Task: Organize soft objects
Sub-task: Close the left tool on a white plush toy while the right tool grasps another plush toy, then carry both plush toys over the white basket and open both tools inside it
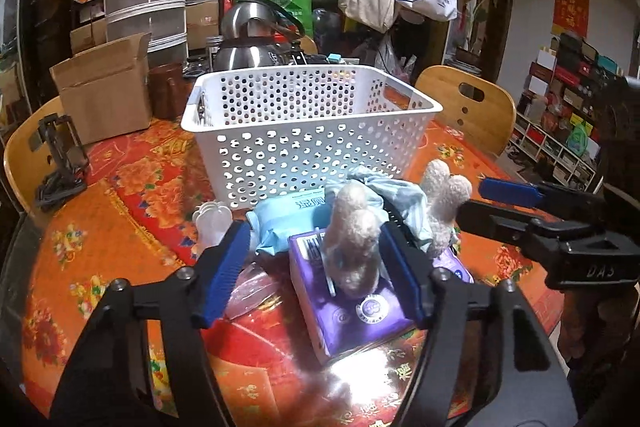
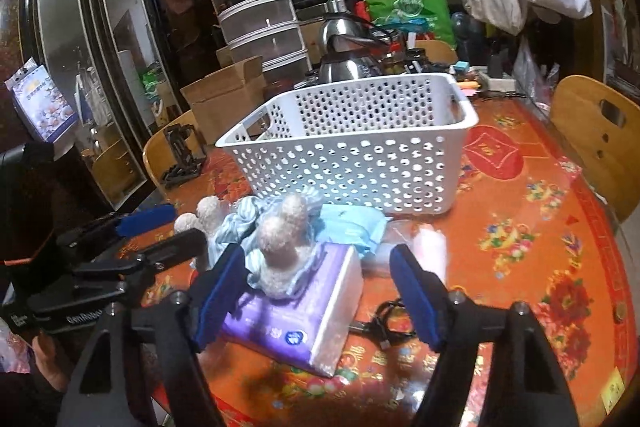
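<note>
Purple tissue pack [image 1: 352, 311] lies on the floral table [image 1: 120, 267] between the blue pads of the left claw [image 1: 320, 279], jaws apart, touching nothing as far as the curved view shows; a fuzzy cream sock [image 1: 354, 247] lies on it. At 12 o'clock stands the empty white perforated basket [image 1: 304, 147], just beyond a light-blue wipes pack [image 1: 280, 223] and striped cloth [image 1: 396, 199]. From the right, the right claw [image 2: 320, 295] also gapes around the pack's near end, gripping nothing.

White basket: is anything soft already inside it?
No. In the right wrist view the white basket looks empty inside, and the knitted toy and blue cloth lie on the table in front of it.
</note>
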{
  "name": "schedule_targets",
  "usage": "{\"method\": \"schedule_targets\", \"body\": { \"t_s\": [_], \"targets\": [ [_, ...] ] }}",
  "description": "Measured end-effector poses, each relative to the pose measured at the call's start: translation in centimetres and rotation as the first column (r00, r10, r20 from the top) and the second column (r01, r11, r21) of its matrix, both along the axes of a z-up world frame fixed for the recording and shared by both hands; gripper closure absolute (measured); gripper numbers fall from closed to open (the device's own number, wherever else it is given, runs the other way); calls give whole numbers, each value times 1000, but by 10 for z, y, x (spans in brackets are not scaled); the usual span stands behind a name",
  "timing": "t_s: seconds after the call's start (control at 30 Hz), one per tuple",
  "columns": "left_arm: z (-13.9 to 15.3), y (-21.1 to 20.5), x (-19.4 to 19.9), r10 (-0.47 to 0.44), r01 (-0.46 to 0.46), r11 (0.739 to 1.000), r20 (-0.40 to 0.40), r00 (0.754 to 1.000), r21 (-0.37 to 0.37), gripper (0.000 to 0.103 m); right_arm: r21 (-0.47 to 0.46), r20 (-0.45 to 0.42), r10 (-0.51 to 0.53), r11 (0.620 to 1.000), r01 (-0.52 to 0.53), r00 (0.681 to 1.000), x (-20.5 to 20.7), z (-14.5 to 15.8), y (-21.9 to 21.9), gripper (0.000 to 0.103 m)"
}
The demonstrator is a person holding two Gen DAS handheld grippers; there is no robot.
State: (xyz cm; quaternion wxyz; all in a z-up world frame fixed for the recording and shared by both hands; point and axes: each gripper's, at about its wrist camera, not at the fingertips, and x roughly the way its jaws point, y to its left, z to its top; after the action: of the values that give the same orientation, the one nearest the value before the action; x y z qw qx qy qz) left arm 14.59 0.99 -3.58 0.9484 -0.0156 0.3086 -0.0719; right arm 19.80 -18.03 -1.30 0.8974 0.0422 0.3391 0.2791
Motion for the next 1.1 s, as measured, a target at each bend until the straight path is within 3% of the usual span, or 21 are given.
{"method": "schedule_targets", "body": {
  "t_s": [0.07, 0.37, 0.47, 0.63, 0.83, 1.1],
  "targets": [
    [-1, 0, 2, -6, 6, 1000, 3, 1000, -3, 59, -3, 5, 8, 1000, -8, 1000, 1, 0, 4, 34],
    [-4, 4, 0, -25, 26, 999, 9, 1000, -29, 81, -25, -2, 36, 999, -36, 999, 7, -4, 19, 60],
    [-5, 3, -1, -41, 41, 998, 10, 999, -37, 87, -25, 0, 42, 999, -42, 999, 5, -3, 19, 71],
    [-3, 1, -3, -47, 48, 998, 19, 999, -48, 88, -20, 13, 53, 998, -52, 999, 2, -1, 21, 88],
    [-3, 13, -4, -38, 39, 994, 17, 999, -98, 89, -8, 30, 52, 999, -52, 998, 0, 1, 19, 91],
    [19, 13, -8, -36, 43, 994, 72, 997, -98, 90, -8, 76, 57, 998, -57, 995, -4, 15, 20, 91]
  ]
}}
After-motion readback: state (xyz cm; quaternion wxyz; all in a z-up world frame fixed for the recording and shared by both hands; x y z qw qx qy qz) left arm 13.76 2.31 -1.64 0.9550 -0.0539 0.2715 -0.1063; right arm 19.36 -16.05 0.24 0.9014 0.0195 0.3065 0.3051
